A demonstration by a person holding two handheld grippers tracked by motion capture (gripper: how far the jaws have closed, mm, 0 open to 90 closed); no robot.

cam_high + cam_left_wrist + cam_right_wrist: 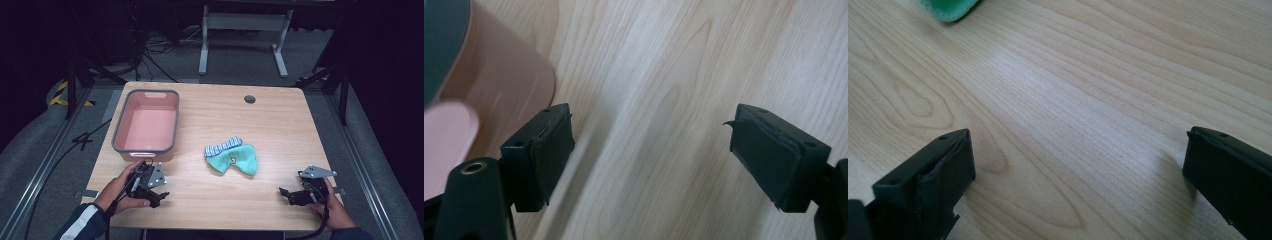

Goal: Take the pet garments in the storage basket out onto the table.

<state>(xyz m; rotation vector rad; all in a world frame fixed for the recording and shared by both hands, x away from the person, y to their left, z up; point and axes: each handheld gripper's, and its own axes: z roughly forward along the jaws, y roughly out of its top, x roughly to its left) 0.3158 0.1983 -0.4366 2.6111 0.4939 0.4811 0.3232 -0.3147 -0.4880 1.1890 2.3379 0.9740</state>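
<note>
A crumpled teal cloth (235, 161) with a blue-and-white striped edge lies near the middle of the wooden table (280, 130). A pink bin (146, 126) with a grey rim stands at the table's left and holds nothing. My left gripper (159, 193) rests low at the front left, just in front of the bin, jaws wide apart over bare wood (649, 135); the bin's pink wall (499, 80) shows at its left. My right gripper (286, 194) sits at the front right, open over bare wood (1078, 150), with a corner of the teal cloth (948, 9) far ahead.
A round cable hole (250, 99) is in the table's far edge. Beyond the table stand a white metal frame (244, 30) and cables on a grey floor. Metal rails run along both sides of the table.
</note>
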